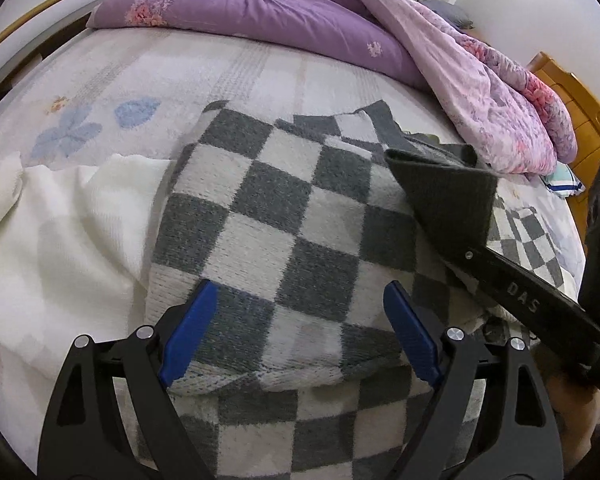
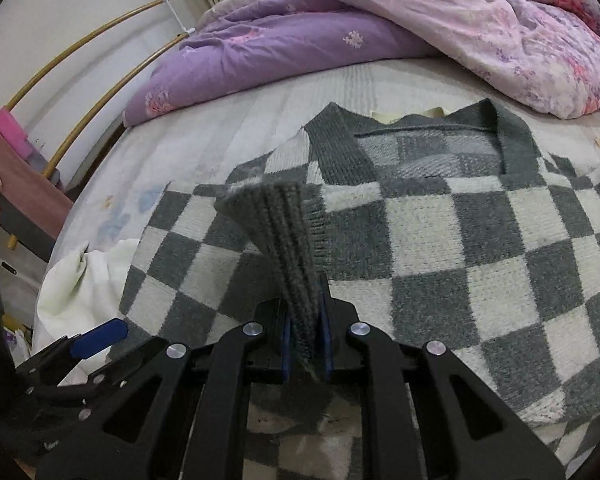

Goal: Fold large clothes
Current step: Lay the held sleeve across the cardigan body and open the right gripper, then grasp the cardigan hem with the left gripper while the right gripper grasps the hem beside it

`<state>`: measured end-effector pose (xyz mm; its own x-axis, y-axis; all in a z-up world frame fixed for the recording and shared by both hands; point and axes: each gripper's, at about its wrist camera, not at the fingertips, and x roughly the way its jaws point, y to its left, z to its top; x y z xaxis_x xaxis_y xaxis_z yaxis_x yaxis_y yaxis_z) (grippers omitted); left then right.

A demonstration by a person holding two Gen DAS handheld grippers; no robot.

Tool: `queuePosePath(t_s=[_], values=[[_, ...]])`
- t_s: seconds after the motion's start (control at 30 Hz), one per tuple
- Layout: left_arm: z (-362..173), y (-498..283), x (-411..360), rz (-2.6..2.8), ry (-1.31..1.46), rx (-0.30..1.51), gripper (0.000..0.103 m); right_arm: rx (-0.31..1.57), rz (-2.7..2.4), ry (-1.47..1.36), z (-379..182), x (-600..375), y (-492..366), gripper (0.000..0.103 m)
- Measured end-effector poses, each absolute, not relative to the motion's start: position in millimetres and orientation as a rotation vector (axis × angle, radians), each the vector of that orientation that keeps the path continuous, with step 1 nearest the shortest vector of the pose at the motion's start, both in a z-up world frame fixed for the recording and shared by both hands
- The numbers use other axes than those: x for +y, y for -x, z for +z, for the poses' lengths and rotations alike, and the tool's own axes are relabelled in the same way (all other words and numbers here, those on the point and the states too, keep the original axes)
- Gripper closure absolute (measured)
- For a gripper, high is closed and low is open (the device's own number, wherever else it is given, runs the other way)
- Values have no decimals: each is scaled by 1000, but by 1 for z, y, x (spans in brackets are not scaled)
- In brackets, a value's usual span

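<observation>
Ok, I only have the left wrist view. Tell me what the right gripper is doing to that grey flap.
Observer: The right gripper is shut on it. It is the ribbed grey band of the sweater, with a blue pad pressed on each side.
Operator: Give me the collar's position.
Observer: The collar lies flat and open at the sweater's far end, toward the quilt.
Operator: Report anything behind it.
Observer: A cream strip pokes out just past the collar.
</observation>
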<state>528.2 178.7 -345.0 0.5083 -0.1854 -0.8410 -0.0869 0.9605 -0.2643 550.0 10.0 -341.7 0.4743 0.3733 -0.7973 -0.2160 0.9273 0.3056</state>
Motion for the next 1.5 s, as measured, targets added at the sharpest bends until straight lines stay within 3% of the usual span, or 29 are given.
queuePosePath(t_s=[0.13, 0.37, 0.73, 0.97, 1.03, 1.1, 1.2, 1.33, 1.5], values=[[-345, -527, 183, -61, 303, 1043, 17, 1018, 354, -149, -346, 21, -549, 83], [-344, -523, 191, -60, 325, 1046, 17, 1012, 400, -185, -348, 27, -541, 59], [-322, -515, 181, -33, 306, 1035, 16, 1092, 554, -562, -342, -29, -538, 57], [-304, -529, 138, -81, 270, 1012, 16, 1056, 552, -534, -296, -103, -538, 57], [-306, -537, 123, -100, 253, 1026, 16, 1079, 447, -423, -289, -131, -543, 60], [-313, -548, 109, -116, 228, 1049, 16, 1120, 350, -318, -291, -154, -549, 84], [-332, -569, 90, -109, 196, 1113, 16, 1178, 242, -211, -301, -185, -555, 97], [-367, -588, 78, -80, 86, 1225, 16, 1241, 113, -79, -319, -207, -557, 97], [-381, -589, 84, -91, 125, 1215, 12, 1350, 81, -54, -368, -222, -554, 102]])
